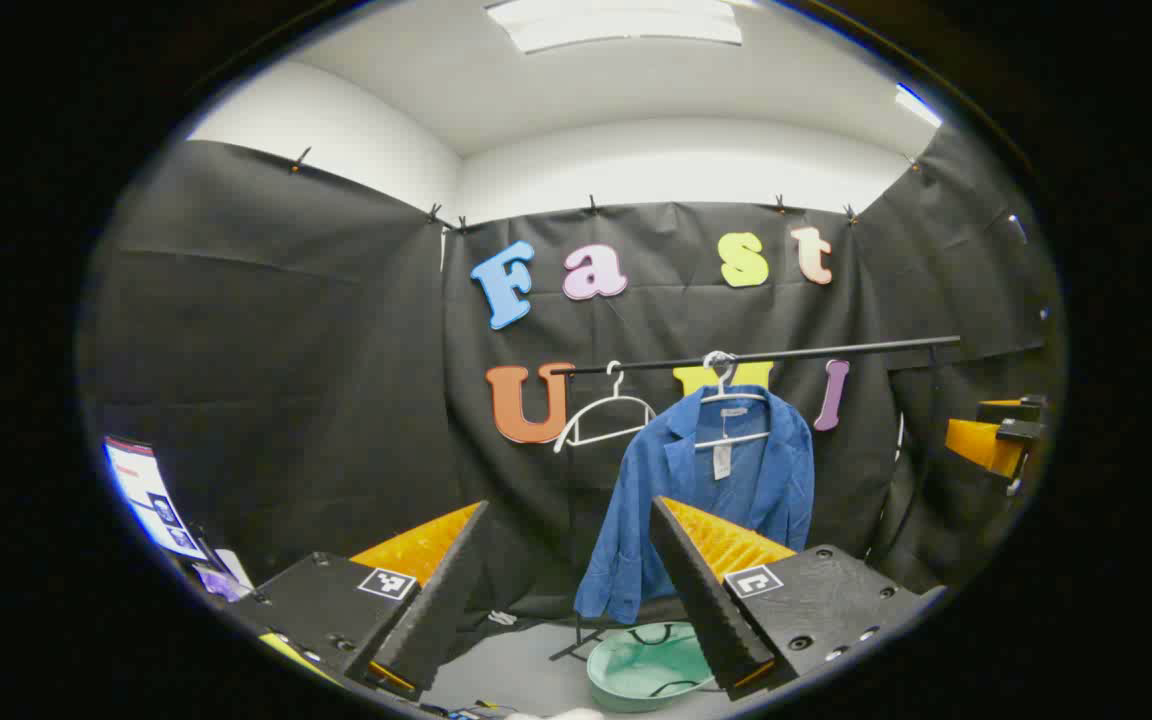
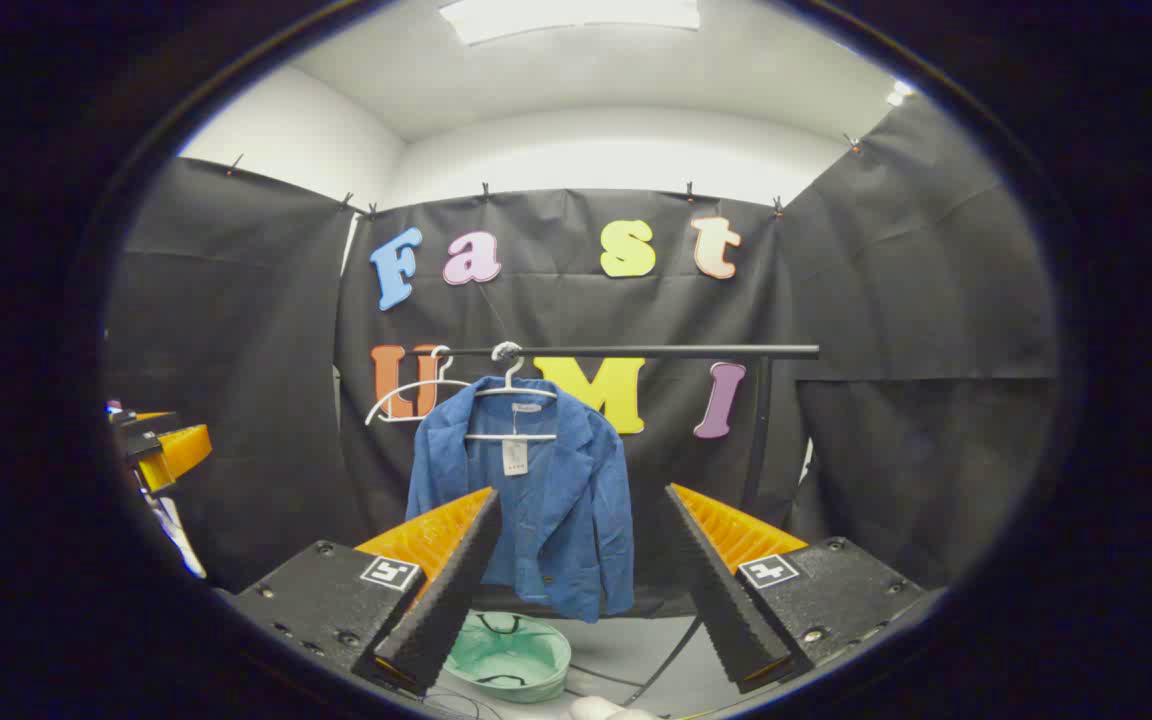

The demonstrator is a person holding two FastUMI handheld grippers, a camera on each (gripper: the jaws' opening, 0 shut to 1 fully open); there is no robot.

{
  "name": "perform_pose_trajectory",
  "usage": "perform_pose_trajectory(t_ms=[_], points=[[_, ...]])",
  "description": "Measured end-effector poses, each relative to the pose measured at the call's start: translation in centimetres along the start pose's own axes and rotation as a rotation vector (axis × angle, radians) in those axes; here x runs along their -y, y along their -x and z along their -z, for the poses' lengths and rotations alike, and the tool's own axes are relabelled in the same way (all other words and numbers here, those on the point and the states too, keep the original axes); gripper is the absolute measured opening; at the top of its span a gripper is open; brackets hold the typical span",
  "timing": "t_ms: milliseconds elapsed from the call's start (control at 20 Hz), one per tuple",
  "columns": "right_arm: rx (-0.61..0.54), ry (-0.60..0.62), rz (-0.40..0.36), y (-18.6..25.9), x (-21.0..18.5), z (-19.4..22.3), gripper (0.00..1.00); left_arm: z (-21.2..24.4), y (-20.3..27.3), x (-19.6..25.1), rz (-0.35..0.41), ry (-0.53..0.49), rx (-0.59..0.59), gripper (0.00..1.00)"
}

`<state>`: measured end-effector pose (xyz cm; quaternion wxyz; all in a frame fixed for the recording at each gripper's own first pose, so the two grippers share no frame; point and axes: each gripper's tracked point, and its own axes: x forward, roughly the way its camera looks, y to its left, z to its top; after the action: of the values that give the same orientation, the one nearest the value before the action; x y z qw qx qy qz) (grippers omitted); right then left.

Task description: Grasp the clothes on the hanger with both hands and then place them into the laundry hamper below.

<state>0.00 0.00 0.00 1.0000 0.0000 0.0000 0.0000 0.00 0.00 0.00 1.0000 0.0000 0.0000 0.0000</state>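
A blue cloth jacket [image 2: 526, 490] hangs on a white hanger [image 2: 514, 398] from the black metal rail [image 2: 656, 351]; an empty white hanger [image 2: 406, 395] hangs left of it, and the pale green round hamper [image 2: 508, 655] sits on the floor below.

Right hand-held gripper [image 2: 576, 570] fingers wide apart, off blue jacket [image 2: 526, 490] on hanger [image 2: 511, 395]; hamper [image 2: 508, 655] below.

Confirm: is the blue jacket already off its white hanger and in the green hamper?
No. In the right gripper view the blue jacket hangs on its white hanger from the black rail, above the green hamper.
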Motion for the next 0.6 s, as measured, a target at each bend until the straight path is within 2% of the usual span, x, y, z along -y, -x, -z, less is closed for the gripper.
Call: perform_pose_trajectory(t_ms=[600], points=[[-0.004, -0.006, 0.03, 1.1, -0.6, 0.3, 1.0, 0.0, 0.1, -1.2, 0.022, 0.006, -0.007, 1.0]])
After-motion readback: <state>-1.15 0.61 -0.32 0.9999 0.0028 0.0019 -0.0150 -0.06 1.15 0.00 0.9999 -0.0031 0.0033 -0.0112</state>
